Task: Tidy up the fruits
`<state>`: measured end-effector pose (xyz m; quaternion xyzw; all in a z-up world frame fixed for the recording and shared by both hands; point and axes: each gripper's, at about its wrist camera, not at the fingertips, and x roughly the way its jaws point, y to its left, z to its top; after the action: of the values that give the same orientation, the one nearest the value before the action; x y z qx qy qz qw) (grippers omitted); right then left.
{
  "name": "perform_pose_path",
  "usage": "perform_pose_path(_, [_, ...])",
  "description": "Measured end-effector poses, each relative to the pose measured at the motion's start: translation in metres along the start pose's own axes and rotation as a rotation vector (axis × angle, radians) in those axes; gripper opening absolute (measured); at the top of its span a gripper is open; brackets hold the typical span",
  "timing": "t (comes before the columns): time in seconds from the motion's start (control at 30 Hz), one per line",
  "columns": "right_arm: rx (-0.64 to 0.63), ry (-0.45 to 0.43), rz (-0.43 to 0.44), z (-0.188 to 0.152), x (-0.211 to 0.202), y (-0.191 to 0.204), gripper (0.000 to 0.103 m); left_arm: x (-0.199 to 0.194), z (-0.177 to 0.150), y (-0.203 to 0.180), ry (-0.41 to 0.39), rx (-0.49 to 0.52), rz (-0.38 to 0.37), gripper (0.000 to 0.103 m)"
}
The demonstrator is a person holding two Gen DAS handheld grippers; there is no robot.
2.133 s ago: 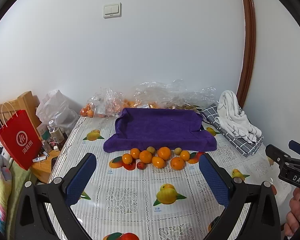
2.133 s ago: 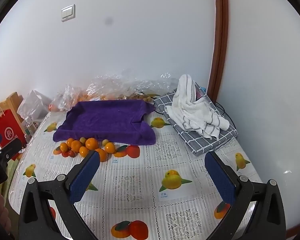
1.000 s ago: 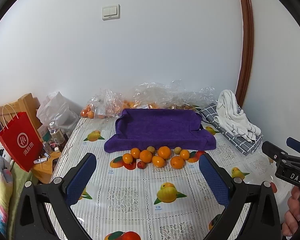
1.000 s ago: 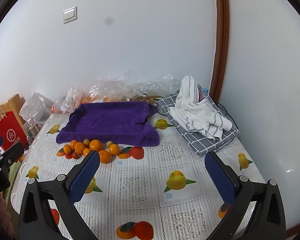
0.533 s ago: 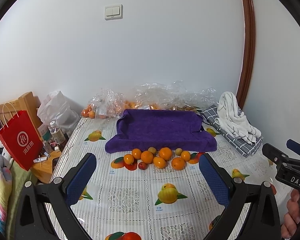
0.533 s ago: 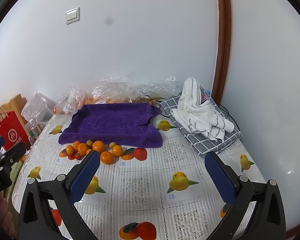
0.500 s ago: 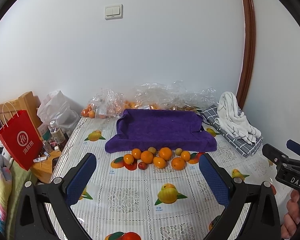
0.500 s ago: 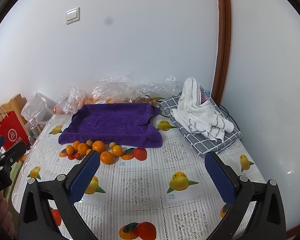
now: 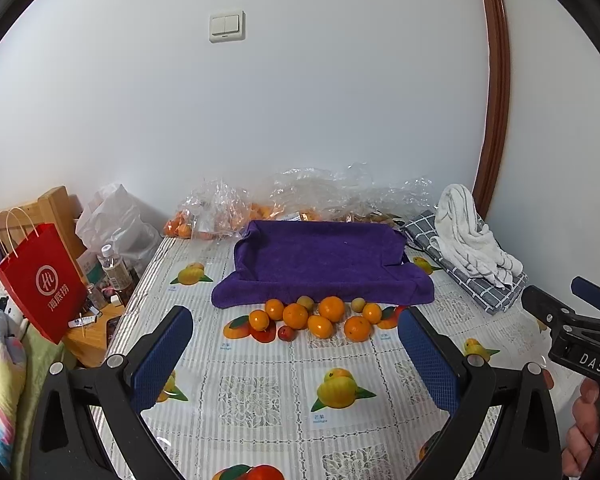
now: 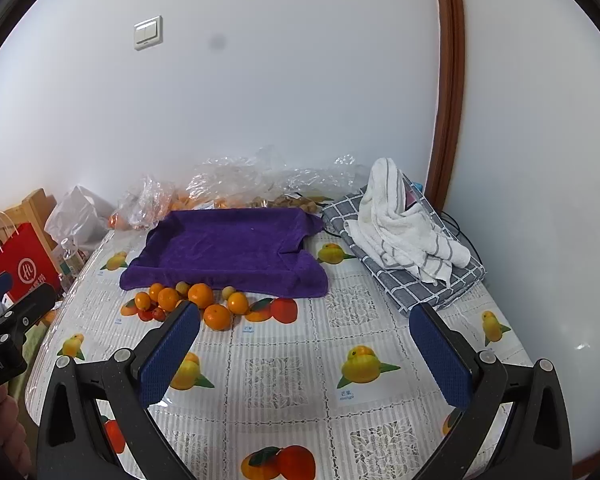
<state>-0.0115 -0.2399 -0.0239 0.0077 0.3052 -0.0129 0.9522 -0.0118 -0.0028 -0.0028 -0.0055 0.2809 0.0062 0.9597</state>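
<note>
Several oranges [image 9: 332,308] [image 10: 200,295], small pale fruits [image 9: 358,304] and a small red fruit [image 9: 287,333] lie in a loose cluster on the fruit-print tablecloth, just in front of a purple cloth-lined tray [image 9: 320,258] [image 10: 232,244]. My left gripper [image 9: 292,354] is open and empty, held above the table short of the fruit. My right gripper [image 10: 304,350] is open and empty, to the right of the cluster. Each gripper also shows at the edge of the other's view.
Clear plastic bags with more fruit [image 9: 220,216] lie against the back wall. A white towel on a grey checked cloth [image 10: 404,232] lies at the right. A red paper bag [image 9: 40,280], bottles and a wooden stand sit beyond the table's left edge.
Both views have shifted slightly; the right gripper has drifted so the fruit cluster sits closer to its left finger. Both grippers stay open and empty.
</note>
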Motion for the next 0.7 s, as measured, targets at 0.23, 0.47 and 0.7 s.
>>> perform_pose_path(0.23, [-0.014,-0.005,-0.004,-0.001,0.000,0.006,0.103,0.003,0.003,0.005,-0.006,-0.004,0.015,0.103])
perform_pose_path(0.47, [-0.001,-0.008,0.015,-0.003,0.011,0.003,0.103,0.017,0.003,0.013,0.001,-0.011,0.026,0.103])
perform_pose_path(0.7, [0.004,0.025,0.026,-0.011,0.045,0.003,0.103,0.049,-0.005,0.025,0.041,-0.009,0.033,0.101])
